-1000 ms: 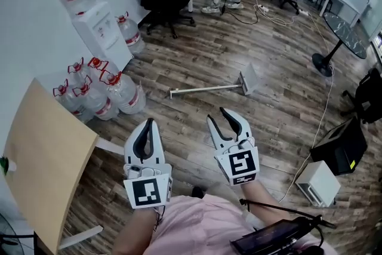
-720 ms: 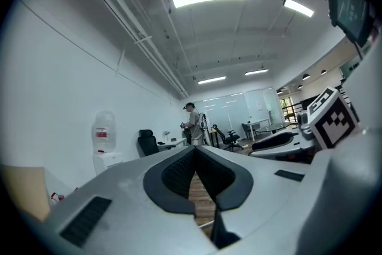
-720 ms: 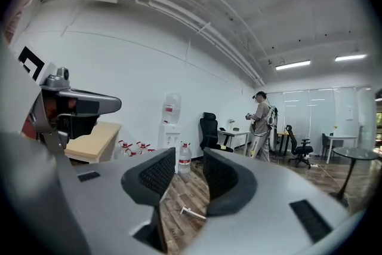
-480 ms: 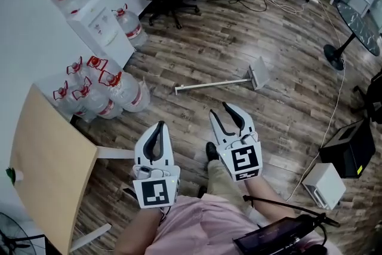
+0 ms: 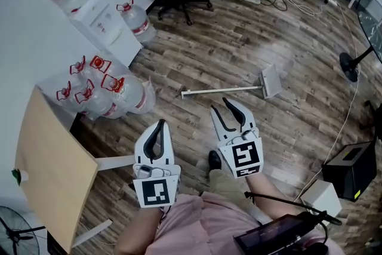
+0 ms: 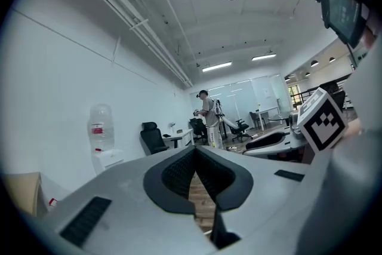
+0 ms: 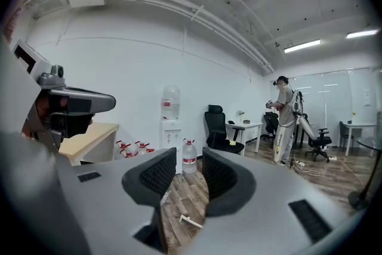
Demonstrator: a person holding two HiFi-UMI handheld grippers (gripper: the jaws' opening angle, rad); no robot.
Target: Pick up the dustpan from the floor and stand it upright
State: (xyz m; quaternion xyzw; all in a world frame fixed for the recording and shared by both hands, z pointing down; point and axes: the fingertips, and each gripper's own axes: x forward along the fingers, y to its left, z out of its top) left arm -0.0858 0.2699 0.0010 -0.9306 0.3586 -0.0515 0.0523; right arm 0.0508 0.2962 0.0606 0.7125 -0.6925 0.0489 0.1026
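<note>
Head view: left gripper [image 5: 157, 128] hangs over the floor [image 5: 239, 39], fingers together, empty. Right gripper [image 5: 219, 106] is beside it, fingers apart, empty. Dustpan [image 5: 270, 81] lies flat on the floor just beyond, untouched.

The floor [image 5: 239, 39] is dark wood-look plank with a low sheen. The dustpan [image 5: 270, 80] lying on it looks like smooth pale grey plastic, and its long handle [image 5: 221, 91] is white and smooth. The left gripper [image 5: 159, 123] and right gripper [image 5: 219, 104] have matt white plastic shells. Their pads [image 7: 156, 173] are black, finely ribbed and rubber-like. At the left, the water bottles [image 5: 128, 92] are clear glossy plastic, and the near table [image 5: 48, 170] is matt pale wood.
</note>
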